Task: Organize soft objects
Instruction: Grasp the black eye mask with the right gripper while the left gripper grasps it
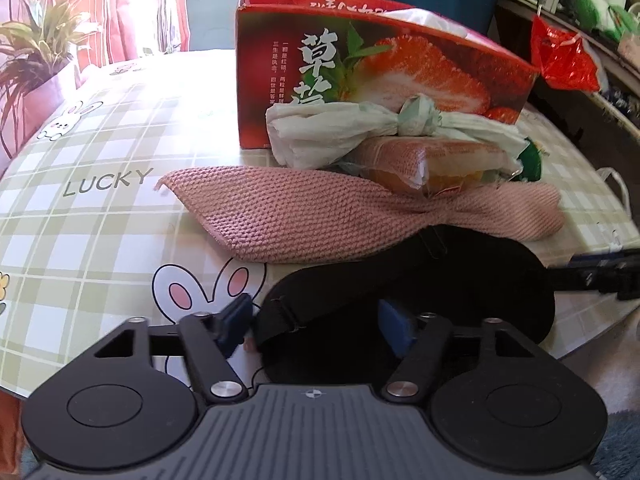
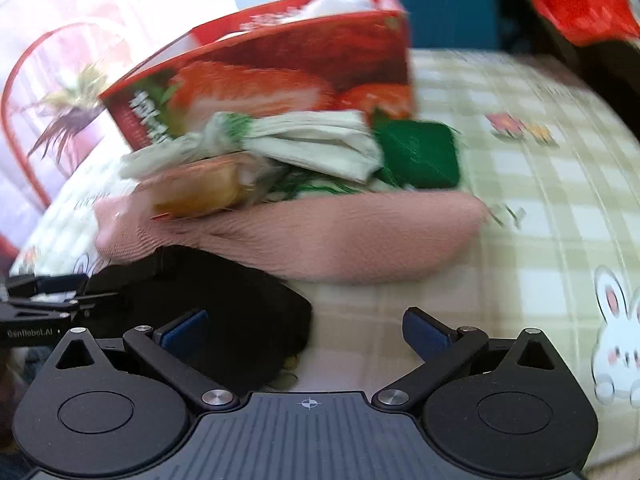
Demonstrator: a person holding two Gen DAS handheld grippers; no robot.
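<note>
A black eye mask [image 1: 420, 280] [image 2: 224, 304] lies flat on the table, near its front edge. My left gripper [image 1: 316, 324] straddles the mask's left half. Its left pad sits by the strap end, its right pad over the fabric, and the mask is not bunched. My right gripper [image 2: 308, 332] stands wide open, its left finger over the mask's right end. Behind the mask lies a pink knitted headband [image 1: 320, 212] [image 2: 320, 248]. A knotted white-green plastic bag [image 1: 340, 128] [image 2: 300, 140] rests on an orange packet [image 1: 420, 160] in front of the red strawberry box [image 1: 380, 60] [image 2: 280, 68].
A checked tablecloth with rabbits [image 1: 100, 220] [image 2: 540, 200] covers the round table. A green soft item [image 2: 420, 152] lies right of the bag. A potted plant [image 1: 36, 48] stands at the far left and a red plastic bag [image 1: 560, 56] hangs at the right.
</note>
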